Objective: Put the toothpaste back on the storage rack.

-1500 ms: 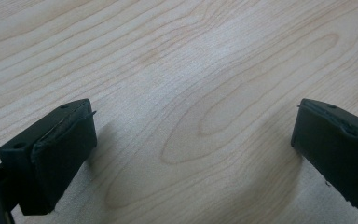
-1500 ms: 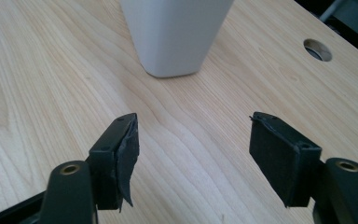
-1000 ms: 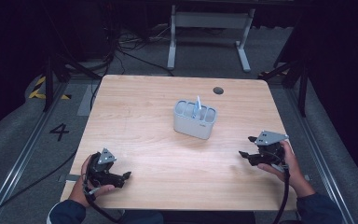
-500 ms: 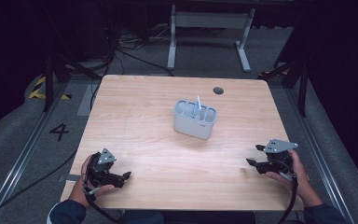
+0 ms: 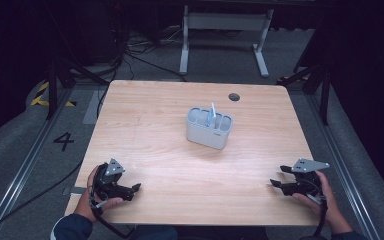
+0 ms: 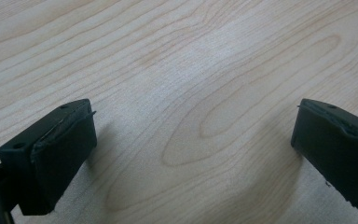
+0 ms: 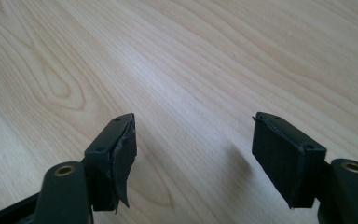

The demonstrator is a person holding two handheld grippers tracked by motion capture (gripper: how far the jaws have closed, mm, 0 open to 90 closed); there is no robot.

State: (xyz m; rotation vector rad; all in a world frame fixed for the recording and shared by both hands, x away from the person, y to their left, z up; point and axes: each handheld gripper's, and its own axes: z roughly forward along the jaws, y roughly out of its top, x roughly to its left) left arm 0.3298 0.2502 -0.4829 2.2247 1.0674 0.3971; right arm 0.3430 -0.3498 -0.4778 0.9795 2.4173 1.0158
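Grey ribbed caddy (image 5: 209, 129) on pale woodgrain table (image 5: 150, 125), both black tongs released.

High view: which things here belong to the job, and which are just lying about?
Job:
grey holder
pale blue piece standing in it
left gripper, open
right gripper, open

Lying about:
dark round hole in the table
white frame beyond it

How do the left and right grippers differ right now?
The left gripper sits at the table's near-left corner, the right gripper at its near-right edge. In their own views the left's jaws stand wider apart than the right's. The right's pad looks frayed. Both are open, empty, low over bare wood, apart from the grey caddy.
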